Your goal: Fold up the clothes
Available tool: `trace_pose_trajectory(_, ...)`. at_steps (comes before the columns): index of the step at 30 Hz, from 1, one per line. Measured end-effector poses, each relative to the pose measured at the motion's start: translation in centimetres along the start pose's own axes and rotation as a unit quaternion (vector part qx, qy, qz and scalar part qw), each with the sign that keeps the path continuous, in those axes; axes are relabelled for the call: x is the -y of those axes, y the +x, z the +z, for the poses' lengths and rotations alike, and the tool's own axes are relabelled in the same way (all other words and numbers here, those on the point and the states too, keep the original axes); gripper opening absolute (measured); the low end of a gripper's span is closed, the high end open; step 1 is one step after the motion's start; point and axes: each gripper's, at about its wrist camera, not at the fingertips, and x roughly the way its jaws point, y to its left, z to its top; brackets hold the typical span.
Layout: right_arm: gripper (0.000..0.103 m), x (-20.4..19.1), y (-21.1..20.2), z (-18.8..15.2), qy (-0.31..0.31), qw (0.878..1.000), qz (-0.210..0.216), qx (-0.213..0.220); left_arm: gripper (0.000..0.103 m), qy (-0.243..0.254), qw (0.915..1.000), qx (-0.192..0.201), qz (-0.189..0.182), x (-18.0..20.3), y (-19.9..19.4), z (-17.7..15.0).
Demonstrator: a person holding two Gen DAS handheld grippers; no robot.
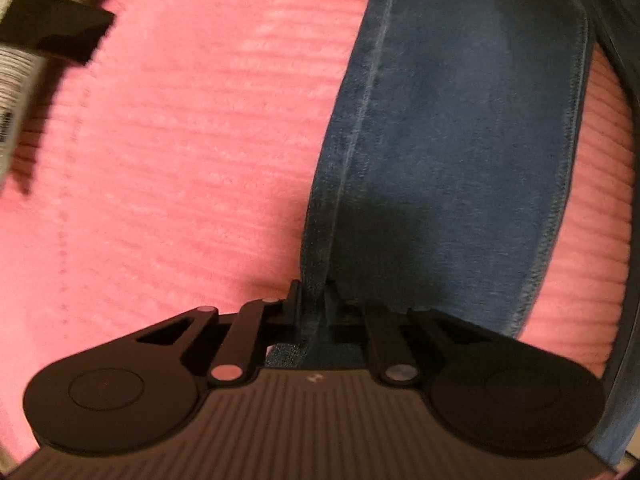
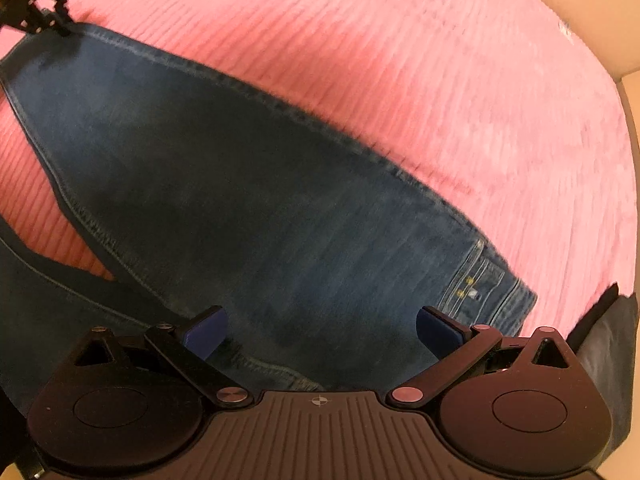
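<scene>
Dark blue jeans [image 2: 240,200] lie spread on a pink ribbed blanket [image 2: 440,100]. One leg [image 1: 460,120] runs up through the left wrist view. My left gripper [image 1: 314,292] is shut on a raised fold of that leg's seamed edge, with the denim pinched between its black fingers. From the right wrist view the left gripper [image 2: 48,24] appears far off at the top left, at the leg's end. My right gripper [image 2: 320,328] stands open above the jeans close to the waist, its blue pads [image 2: 208,328] wide apart, nothing between them. A riveted pocket corner [image 2: 480,280] lies to its right.
A blurred black block [image 1: 52,28] with a pale ribbed thing beside it sits at the upper left of the left wrist view. Another dark cloth [image 2: 604,340] lies at the blanket's right edge. A beige surface [image 2: 580,12] borders the blanket at the far right.
</scene>
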Motion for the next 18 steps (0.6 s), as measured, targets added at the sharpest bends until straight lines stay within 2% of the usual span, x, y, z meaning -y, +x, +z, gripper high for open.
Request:
trace_pose_trajectory(5,0.103,3.8,0.8,0.1,-0.044,0.999,-0.018,0.012,0.005,-0.017,0.9977,0.008,0.065,3.4,-4.5,0.1)
trace_pose_trajectory(10,0.103,10.4,3.6,1.0,-0.105,0.993,-0.039,0.039,0.005,-0.044,0.9916,-0.001,0.121,6.3,-7.6,0.9)
trace_pose_trajectory(12,0.103,13.1,5.6,1.5,-0.126,0.991,-0.026,0.042,0.005,-0.058,0.9891,-0.012,0.135,7.2,-8.2,1.2)
trace_pose_trajectory(15,0.102,16.2,8.8,2.1,-0.164,0.986,0.017,0.032,0.005,-0.069,0.9857,-0.035,0.149,8.7,-8.6,1.6)
trace_pose_trajectory(16,0.086,17.0,9.8,2.3,-0.179,0.983,0.037,0.031,0.005,-0.072,0.9846,-0.044,0.153,9.2,-8.7,1.9)
trace_pose_trajectory(18,0.067,18.0,11.6,2.8,-0.206,0.976,0.071,0.021,0.005,-0.076,0.9823,-0.06,0.161,10.0,-9.1,2.2)
